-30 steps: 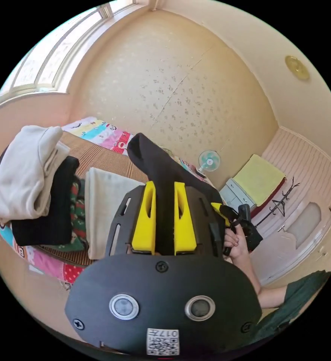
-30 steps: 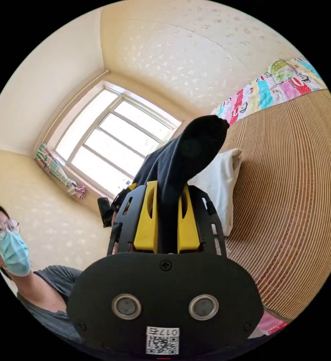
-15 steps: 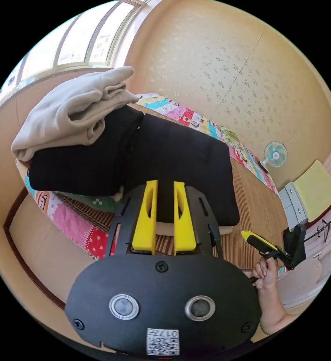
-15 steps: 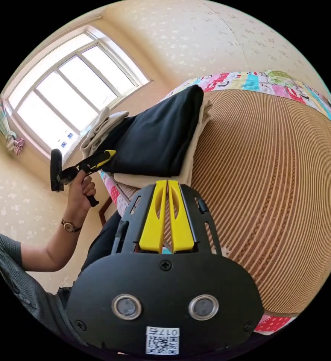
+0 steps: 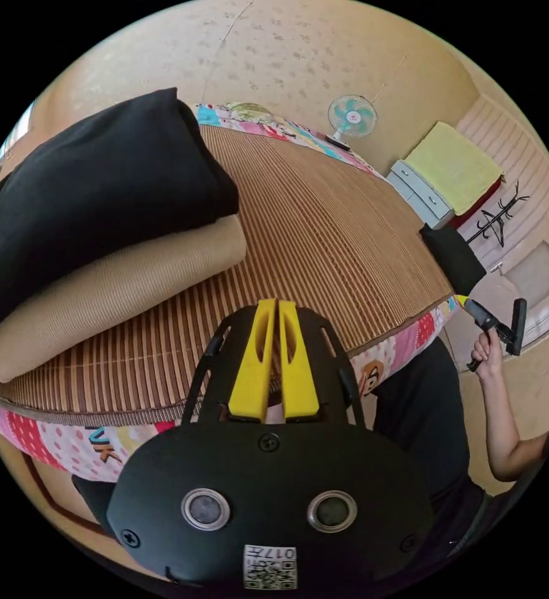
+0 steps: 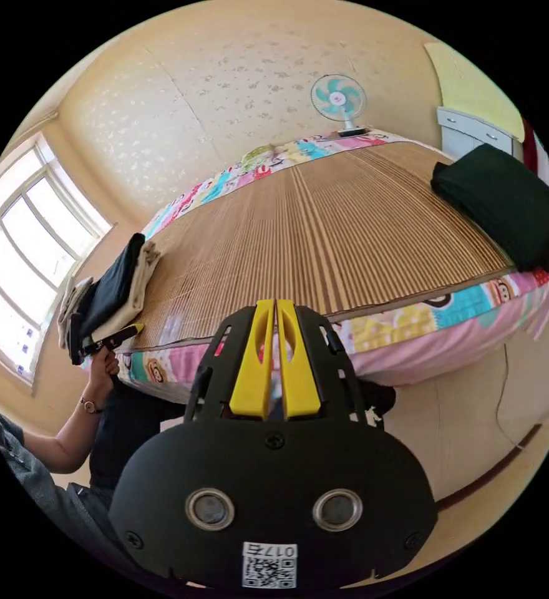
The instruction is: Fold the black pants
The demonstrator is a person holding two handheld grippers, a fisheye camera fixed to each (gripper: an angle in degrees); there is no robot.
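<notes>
The folded black pants (image 5: pixel 100 187) lie on top of a folded beige garment (image 5: pixel 118 293) at one end of the bed's bamboo mat (image 5: pixel 324 243). My left gripper (image 5: pixel 276 304) hovers over the mat's near edge, beside that stack, with its yellow jaws shut and nothing between them. In the right gripper view the same stack, black pants (image 6: pixel 113 284) uppermost, sits small at the mat's left end. My right gripper (image 6: pixel 273 304) is shut and empty, off the bed's long edge. A hand holds each gripper: the right gripper (image 5: pixel 483 315) past the bed corner, the left gripper (image 6: pixel 109 339) by the stack.
Another dark folded garment (image 6: pixel 499 203) rests on the mat's far corner. A cartoon-print sheet (image 6: pixel 405 321) hangs over the bed edge. A fan (image 6: pixel 339 100), a drawer unit (image 5: pixel 418 193) under a yellow cloth and a coat rack (image 5: pixel 496 218) stand beyond. A window (image 6: pixel 19 274) is at left.
A second ago both grippers held the black pants up in the air. The pants now lie on the beige garment, both grippers have let go, shut, and drawn back along the bed edge.
</notes>
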